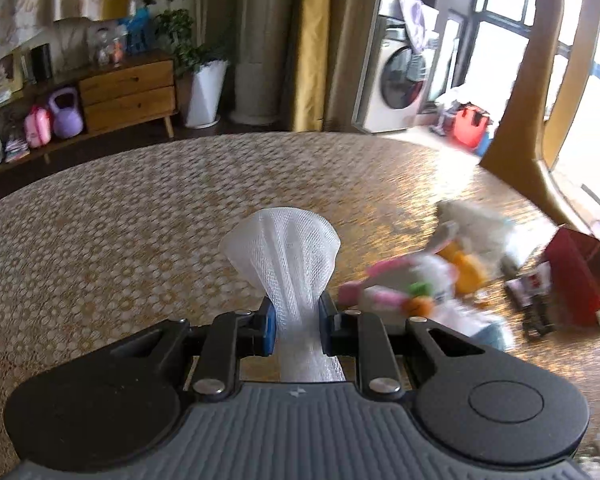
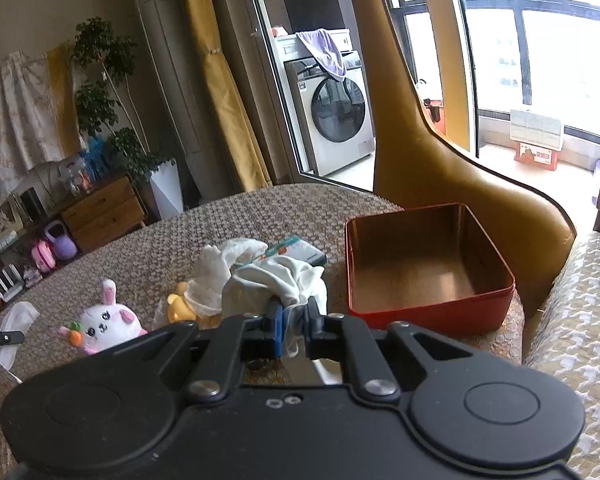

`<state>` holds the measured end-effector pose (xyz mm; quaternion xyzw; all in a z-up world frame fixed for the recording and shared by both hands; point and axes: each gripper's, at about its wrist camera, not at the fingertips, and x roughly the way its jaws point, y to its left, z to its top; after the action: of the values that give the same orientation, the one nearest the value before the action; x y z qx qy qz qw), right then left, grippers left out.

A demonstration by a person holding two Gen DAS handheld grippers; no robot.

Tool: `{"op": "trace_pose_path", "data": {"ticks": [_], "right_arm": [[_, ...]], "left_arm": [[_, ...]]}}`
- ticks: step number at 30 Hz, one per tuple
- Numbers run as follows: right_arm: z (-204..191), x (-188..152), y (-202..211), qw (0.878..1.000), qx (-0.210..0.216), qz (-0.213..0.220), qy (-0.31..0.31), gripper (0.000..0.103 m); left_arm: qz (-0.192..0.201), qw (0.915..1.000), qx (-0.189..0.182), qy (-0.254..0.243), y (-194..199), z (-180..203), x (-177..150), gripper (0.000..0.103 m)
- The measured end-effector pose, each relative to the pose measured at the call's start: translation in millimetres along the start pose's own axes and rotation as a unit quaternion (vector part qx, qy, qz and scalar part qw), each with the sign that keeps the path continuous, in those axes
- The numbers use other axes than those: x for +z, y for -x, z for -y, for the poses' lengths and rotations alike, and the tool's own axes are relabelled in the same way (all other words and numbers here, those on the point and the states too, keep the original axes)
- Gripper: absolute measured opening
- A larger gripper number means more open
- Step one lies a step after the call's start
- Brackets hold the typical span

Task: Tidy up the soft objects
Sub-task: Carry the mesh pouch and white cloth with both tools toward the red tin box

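My left gripper [image 1: 297,316] is shut on a white mesh sleeve [image 1: 284,240], which fans out above the blue pads over the patterned table [image 1: 140,220]. In the right wrist view that mesh sleeve [image 2: 18,320] hangs at the far left. My right gripper [image 2: 294,320] is shut on a crumpled white cloth [image 2: 268,280], just left of an empty red tin box [image 2: 428,312]. A white and pink bunny plush [image 2: 100,324], a yellow plush [image 2: 178,308] and a gauzy white cloth [image 2: 212,276] lie on the table left of the right gripper. These toys are blurred in the left wrist view.
A teal packet [image 2: 304,250] lies behind the cloth pile. A tan chair back [image 2: 440,168] rises behind the red box, and a houndstooth cushion [image 2: 572,340] lies at the right. Beyond the table's far edge stand a wooden cabinet [image 2: 100,208] and a washing machine [image 2: 332,112].
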<state>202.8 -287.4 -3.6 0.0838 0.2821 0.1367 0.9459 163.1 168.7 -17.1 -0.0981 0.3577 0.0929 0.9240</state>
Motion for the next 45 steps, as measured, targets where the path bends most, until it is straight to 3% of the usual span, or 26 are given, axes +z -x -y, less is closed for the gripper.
{"op": "trace_pose_path", "data": {"ticks": [9, 20, 34, 45], "right_arm": [[13, 28, 17, 1.0, 0.006, 0.024, 0.002, 0.009], [34, 59, 18, 0.999, -0.014, 0.05, 0.008, 0.009], [78, 72, -13, 0.998, -0.052, 0.043, -0.006, 0.009], [117, 59, -63, 0.997, -0.071, 0.002, -0.027, 0.009]], "left_arm": [[0.0, 0.996, -0.076, -0.046, 22, 72, 33, 0.02], [0.0, 0.9796, -0.169, -0.109, 12, 195, 65, 0.02], [-0.04, 0.9548, -0.24, -0.171, -54, 351, 65, 0.02], [-0.079, 0.9525, -0.24, -0.17, -137, 433, 61, 0.02]]}}
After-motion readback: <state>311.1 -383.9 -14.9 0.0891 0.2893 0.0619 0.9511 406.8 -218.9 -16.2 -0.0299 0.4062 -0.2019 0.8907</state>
